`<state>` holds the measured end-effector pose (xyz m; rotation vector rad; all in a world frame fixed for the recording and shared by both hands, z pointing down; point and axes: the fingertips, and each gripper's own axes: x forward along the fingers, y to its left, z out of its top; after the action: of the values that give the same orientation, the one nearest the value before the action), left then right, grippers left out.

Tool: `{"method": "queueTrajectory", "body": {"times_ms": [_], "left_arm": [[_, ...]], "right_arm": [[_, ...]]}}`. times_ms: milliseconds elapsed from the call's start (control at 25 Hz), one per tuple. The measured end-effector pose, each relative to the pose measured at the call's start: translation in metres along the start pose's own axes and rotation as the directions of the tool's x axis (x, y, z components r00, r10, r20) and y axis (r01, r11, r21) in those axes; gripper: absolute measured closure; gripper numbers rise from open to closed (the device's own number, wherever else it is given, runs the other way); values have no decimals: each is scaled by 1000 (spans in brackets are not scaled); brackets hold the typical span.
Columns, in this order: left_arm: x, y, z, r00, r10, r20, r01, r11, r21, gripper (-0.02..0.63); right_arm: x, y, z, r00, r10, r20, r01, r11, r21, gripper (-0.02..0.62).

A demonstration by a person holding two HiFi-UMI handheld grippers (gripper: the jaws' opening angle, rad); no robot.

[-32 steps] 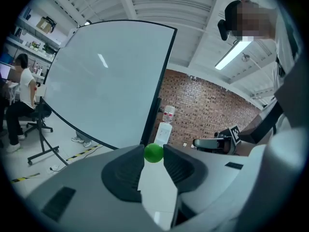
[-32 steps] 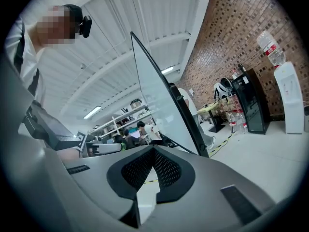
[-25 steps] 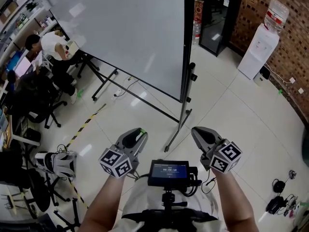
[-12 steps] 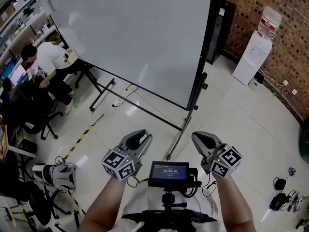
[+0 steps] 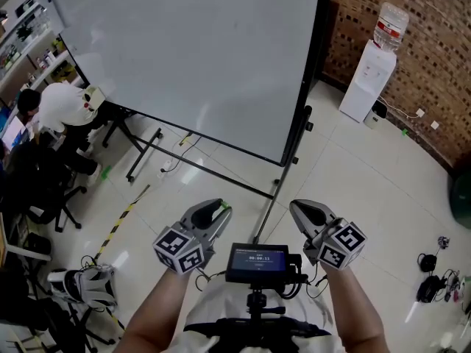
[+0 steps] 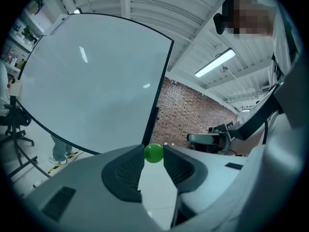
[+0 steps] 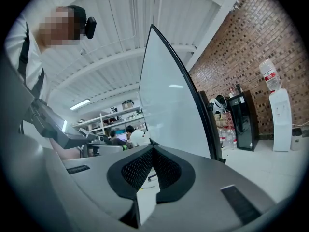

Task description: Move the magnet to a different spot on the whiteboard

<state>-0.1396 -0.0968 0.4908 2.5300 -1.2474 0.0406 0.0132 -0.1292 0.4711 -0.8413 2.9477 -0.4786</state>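
Observation:
A small green ball magnet [image 6: 154, 153] sits pinched between the tips of my left gripper [image 6: 153, 154], which is shut on it. In the head view the magnet shows as a green dot [image 5: 218, 199] at the tip of the left gripper [image 5: 213, 208], held low in front of me. The whiteboard [image 5: 191, 50] stands on its wheeled frame ahead, well apart from both grippers; its blank face fills the left gripper view [image 6: 91, 81]. My right gripper [image 5: 303, 210] is level with the left one, jaws together and empty [image 7: 152, 149], with the whiteboard's edge [image 7: 169, 115] beyond it.
The board's stand legs [image 5: 276, 190] reach across the tiled floor toward me. A water dispenser [image 5: 368, 79] stands by the brick wall at the right. A person [image 5: 55, 109] sits among office chairs at the left. A small screen [image 5: 257, 262] sits at my chest. Cables [image 5: 430, 285] lie at the right.
The head view has swung and come nearer the whiteboard, which now fills more of the top. Both grippers hold the same pose; the magnet stays in the left one.

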Motion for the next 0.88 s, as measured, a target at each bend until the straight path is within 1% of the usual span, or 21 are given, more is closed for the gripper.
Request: {"method": "queueTrajectory", "body": {"times_ms": [240, 680, 880], "left_arm": [[0, 2, 3, 1000, -19, 9, 19, 1000, 10, 471], [6, 8, 4, 999, -23, 32, 23, 1000, -8, 471], [7, 10, 3, 999, -26, 21, 26, 999, -19, 471]], "right_arm": [[3, 3, -1, 1000, -23, 6, 23, 1000, -8, 584], [3, -4, 5, 999, -41, 18, 41, 999, -23, 584], [3, -2, 9, 998, -59, 21, 60, 998, -29, 584]]}}
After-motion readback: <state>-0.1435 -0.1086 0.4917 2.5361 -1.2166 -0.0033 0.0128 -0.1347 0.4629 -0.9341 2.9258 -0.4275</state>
